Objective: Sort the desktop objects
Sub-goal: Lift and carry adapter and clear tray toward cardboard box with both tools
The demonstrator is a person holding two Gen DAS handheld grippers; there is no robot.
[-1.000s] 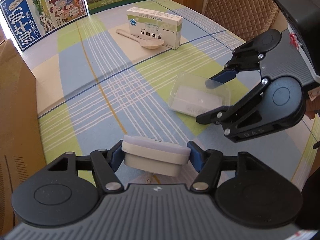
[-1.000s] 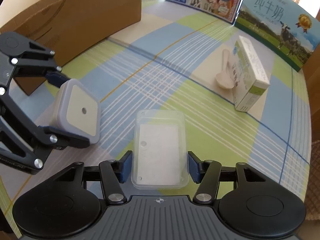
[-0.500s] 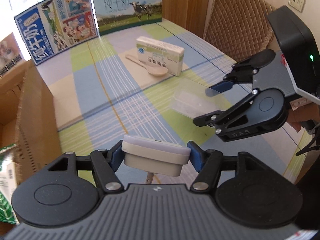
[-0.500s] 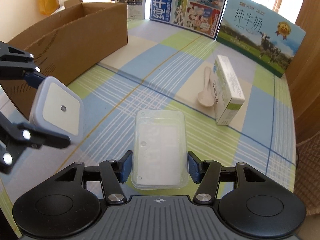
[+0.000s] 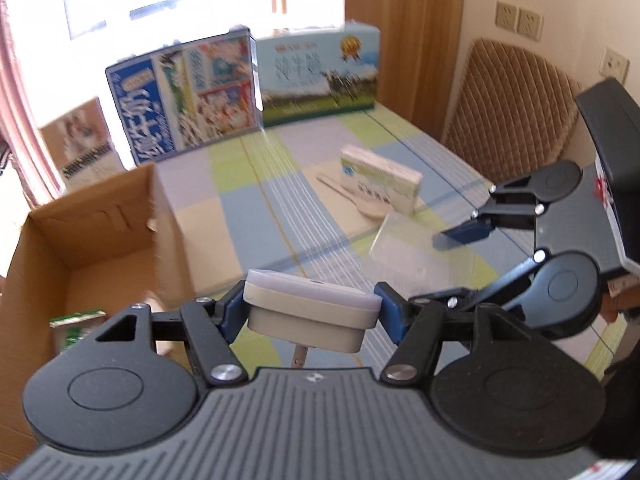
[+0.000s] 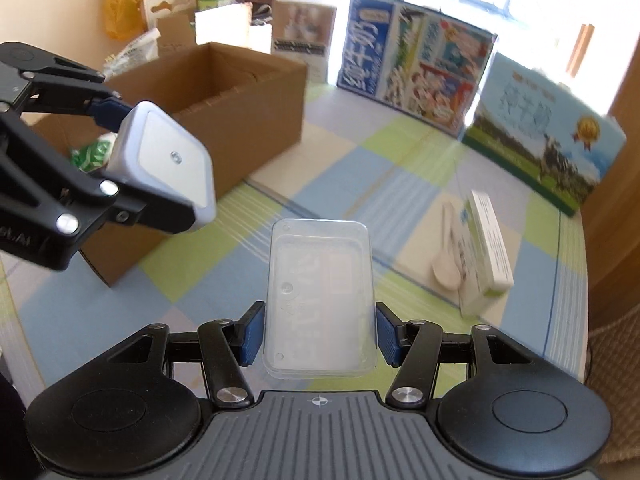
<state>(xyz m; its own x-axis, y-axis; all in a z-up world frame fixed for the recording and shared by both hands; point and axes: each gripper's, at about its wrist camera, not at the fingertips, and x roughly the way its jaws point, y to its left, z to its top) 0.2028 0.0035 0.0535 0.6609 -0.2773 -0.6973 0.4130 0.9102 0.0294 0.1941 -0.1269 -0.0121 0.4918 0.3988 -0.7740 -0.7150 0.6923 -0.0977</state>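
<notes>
Left gripper point(image 5: 310, 312) clamps the square white night-light point(image 5: 308, 314); right gripper point(image 6: 318, 338) pinches the clear plastic lid point(image 6: 320, 300), both probably bound for the cardboard box point(image 6: 224, 108) at ten o'clock.

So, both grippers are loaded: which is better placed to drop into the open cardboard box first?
Left. The left gripper, clamping the white square plug-in light, hangs beside the brown cardboard box.

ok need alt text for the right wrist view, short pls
The right gripper holds a clear plastic tray above a checked tablecloth. At left, the left gripper holds a white square device near an open cardboard box.
</notes>
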